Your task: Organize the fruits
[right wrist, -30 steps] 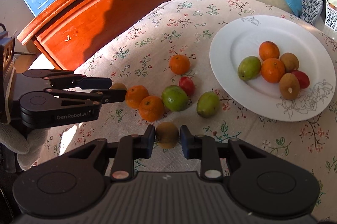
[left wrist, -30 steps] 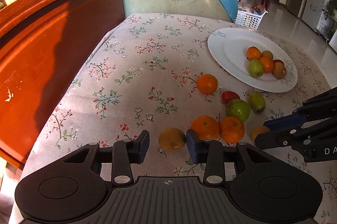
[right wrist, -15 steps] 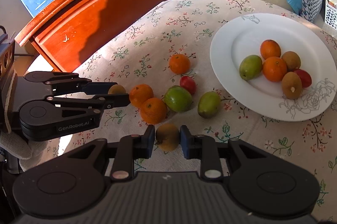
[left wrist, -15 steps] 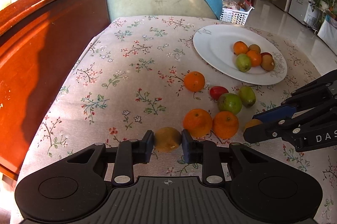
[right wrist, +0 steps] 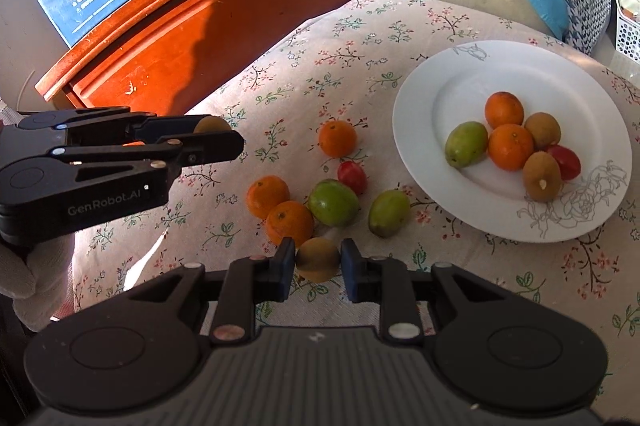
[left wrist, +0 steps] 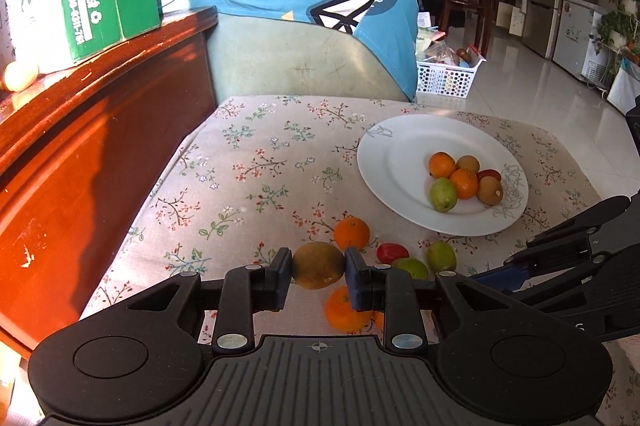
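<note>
Kiwis sit clamped in both the left gripper (left wrist: 318, 266) and right gripper (right wrist: 318, 260); six fruits fill the white plate (right wrist: 436, 77), six wait on the floral tablecloth (right wrist: 304, 73).

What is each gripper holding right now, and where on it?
Left gripper: a brown kiwi, pinched at its two sides. Right gripper: another kiwi, also pinched across its sides.

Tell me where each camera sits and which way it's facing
Left wrist: on the left gripper, looking across the table to the white plate; its fingers clamp a kiwi.
Right wrist: on the right gripper, looking down at loose fruit; a gloved hand shows.
Shared: plate, loose fruit.
</note>
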`<state>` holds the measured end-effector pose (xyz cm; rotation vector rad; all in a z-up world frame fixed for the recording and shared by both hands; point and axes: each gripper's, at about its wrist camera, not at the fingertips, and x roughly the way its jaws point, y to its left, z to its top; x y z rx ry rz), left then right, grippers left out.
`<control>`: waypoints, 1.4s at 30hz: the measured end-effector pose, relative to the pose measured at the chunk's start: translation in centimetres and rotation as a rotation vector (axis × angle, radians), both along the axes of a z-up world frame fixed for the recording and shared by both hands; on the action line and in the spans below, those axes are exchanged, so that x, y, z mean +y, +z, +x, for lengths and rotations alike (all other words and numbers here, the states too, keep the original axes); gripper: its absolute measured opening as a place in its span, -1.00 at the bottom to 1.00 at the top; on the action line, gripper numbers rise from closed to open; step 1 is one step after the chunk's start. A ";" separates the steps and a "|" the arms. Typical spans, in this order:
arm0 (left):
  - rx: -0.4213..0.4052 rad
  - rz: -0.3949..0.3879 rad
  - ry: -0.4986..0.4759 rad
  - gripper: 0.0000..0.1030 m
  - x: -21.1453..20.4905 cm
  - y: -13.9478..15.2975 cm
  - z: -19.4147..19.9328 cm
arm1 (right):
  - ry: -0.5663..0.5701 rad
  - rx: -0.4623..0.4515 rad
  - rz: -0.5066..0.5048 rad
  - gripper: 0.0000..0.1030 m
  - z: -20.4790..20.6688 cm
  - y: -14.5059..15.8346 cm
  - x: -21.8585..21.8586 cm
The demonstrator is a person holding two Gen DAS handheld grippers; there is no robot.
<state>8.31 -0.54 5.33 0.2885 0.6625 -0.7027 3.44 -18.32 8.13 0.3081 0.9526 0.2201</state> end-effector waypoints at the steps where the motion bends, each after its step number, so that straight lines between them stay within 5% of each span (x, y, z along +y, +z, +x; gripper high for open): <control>1: 0.002 -0.009 0.004 -0.50 0.0 0.1 0.0 | 0.000 -0.002 -0.003 -0.52 0.0 0.0 -0.1; 18: 0.029 -0.130 0.019 -0.50 -5.4 2.8 1.2 | -0.209 -0.148 0.033 -0.52 1.8 5.4 -8.3; 30: 0.141 -0.126 0.064 -0.50 -10.5 0.1 3.6 | -0.412 -0.024 0.124 -0.52 4.5 2.5 -14.9; 42: 0.198 -0.096 0.070 -0.47 -13.4 -2.3 4.2 | -0.499 0.041 0.134 -0.45 4.8 0.7 -16.7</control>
